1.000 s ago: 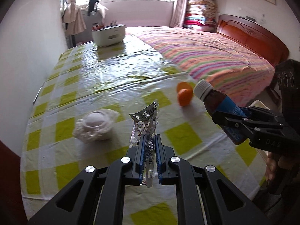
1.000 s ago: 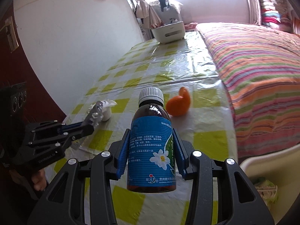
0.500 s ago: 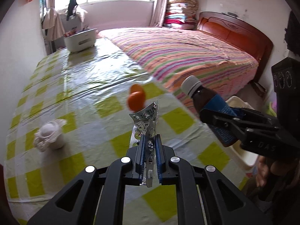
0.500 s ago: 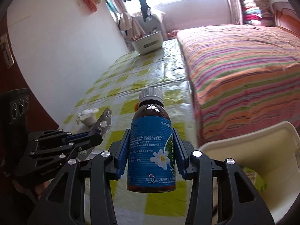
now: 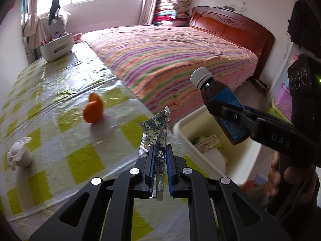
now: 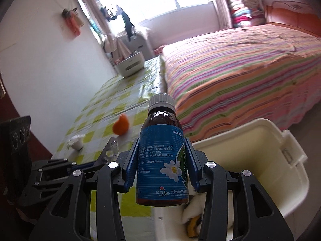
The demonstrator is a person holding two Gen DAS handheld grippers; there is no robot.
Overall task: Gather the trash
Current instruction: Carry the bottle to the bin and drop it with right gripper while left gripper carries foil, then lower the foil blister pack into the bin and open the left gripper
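Observation:
My left gripper [image 5: 160, 156] is shut on a crumpled silver pill blister pack [image 5: 155, 132], held above the table's right edge. My right gripper [image 6: 161, 160] is shut on a brown medicine bottle [image 6: 162, 156] with a blue label and white cap, held upright over the cream trash bin [image 6: 280, 160]. The bottle [image 5: 218, 104] and the bin [image 5: 200, 140] also show in the left wrist view, to the right of the blister pack. Orange peel [image 5: 93, 108] and a crumpled white tissue [image 5: 19, 154] lie on the table.
The table [image 5: 60, 76] has a yellow-checked plastic cover. A white basket [image 5: 56, 46] stands at its far end. A bed with a striped cover [image 5: 170, 56] runs along the table's right side. The bin holds soft white and green trash [image 5: 208, 146].
Both grippers have swung right, away from the table centre. The bin is now under the bottle and beside the blister pack. Both grips are unchanged.

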